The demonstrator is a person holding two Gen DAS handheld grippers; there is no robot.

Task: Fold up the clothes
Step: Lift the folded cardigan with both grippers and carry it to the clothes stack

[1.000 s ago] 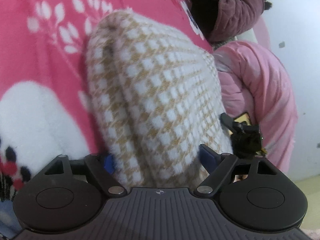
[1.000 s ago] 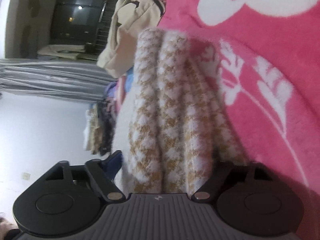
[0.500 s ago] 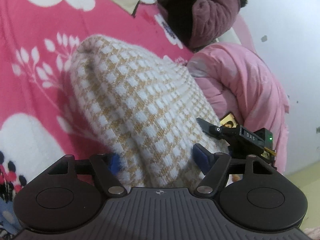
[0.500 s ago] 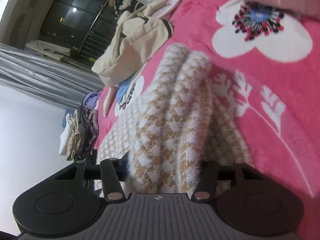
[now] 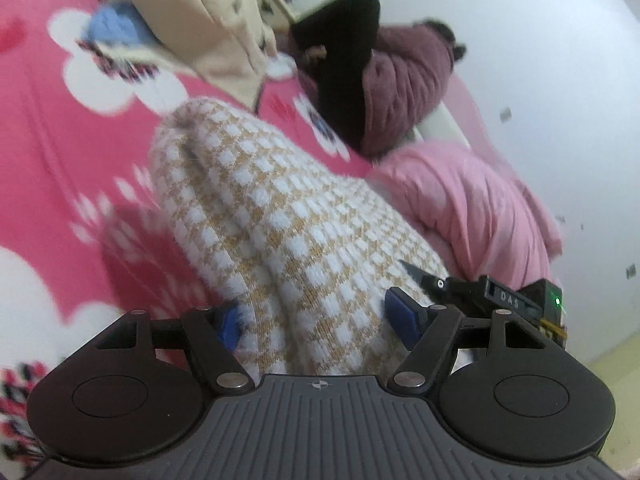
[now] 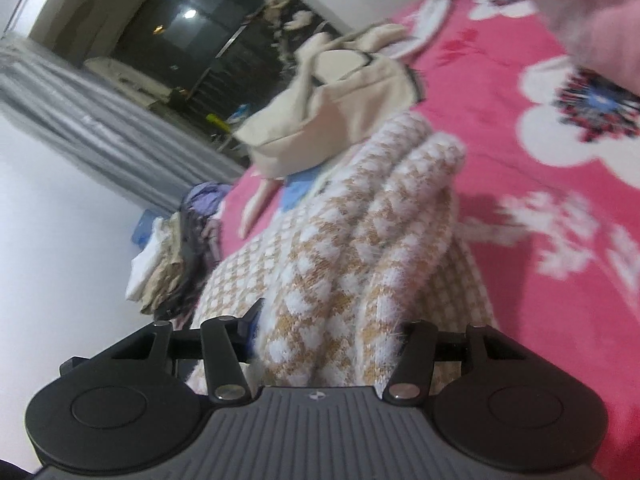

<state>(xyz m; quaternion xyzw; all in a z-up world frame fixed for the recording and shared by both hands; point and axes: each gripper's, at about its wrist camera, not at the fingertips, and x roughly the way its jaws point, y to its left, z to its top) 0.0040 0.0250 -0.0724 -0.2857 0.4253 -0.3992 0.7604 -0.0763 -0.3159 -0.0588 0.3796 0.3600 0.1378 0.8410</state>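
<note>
Here, the fuzzy tan-and-white checked sweater (image 5: 280, 232) lay on the pink flowered blanket (image 5: 48, 152), just in front of a cream bag (image 6: 340, 96). The left gripper (image 5: 316, 324) and the right gripper (image 6: 324, 332) each pinched a thick bunch of it, jaws part closed.

Cream garment (image 5: 224, 36) ahead, pink quilt (image 5: 472, 204) right, blanket (image 5: 52, 152) open left

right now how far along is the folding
Midway. The checked sweater is already doubled into thick folds. Both the left gripper and right gripper clamp its near edge, lifted off the pink blanket. Left: lay it flat, then the beige garment.
</note>
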